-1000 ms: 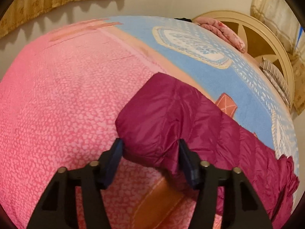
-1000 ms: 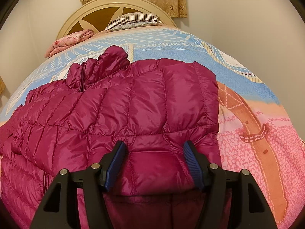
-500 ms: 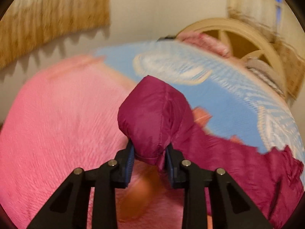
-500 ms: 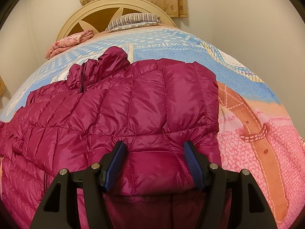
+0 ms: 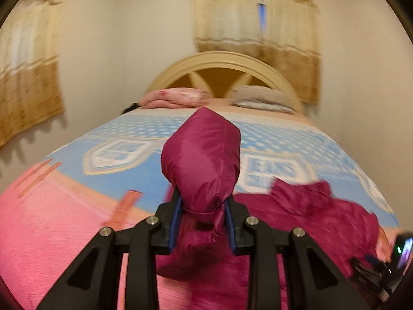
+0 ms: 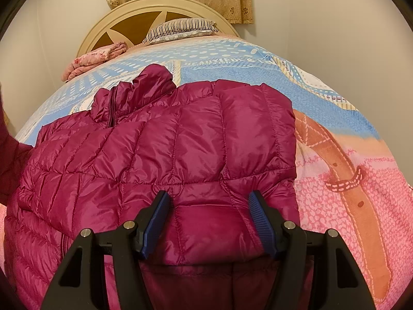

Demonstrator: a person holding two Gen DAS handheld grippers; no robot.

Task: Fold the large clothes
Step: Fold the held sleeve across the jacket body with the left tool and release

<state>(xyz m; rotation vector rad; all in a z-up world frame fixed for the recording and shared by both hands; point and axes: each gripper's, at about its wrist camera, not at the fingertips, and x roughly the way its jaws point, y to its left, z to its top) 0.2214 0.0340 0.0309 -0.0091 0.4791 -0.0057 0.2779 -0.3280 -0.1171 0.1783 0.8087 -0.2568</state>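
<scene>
A magenta quilted puffer jacket (image 6: 180,139) lies on the bed, collar (image 6: 144,87) toward the headboard, one side folded over its front. My left gripper (image 5: 202,201) is shut on the cuff end of a sleeve (image 5: 201,160), held raised above the bedspread; the jacket's body (image 5: 309,206) lies to its lower right. My right gripper (image 6: 209,196) stands open over the near edge of the folded part, with flat fabric between its blue pads (image 6: 155,219). A dark maroon patch, blurred, shows at the left edge (image 6: 10,160) of the right wrist view.
The pink, blue and orange bedspread (image 6: 348,206) covers the bed. A cream headboard (image 5: 219,62), a striped pillow (image 6: 180,28) and a folded pink blanket (image 6: 95,56) are at the far end. Walls and curtains close in on the bed. A dark device (image 5: 387,266) shows low right.
My left gripper closed on the sleeve cuff, lifted it off the bedspread and swung round to face the headboard. The right gripper and the jacket under it stayed still.
</scene>
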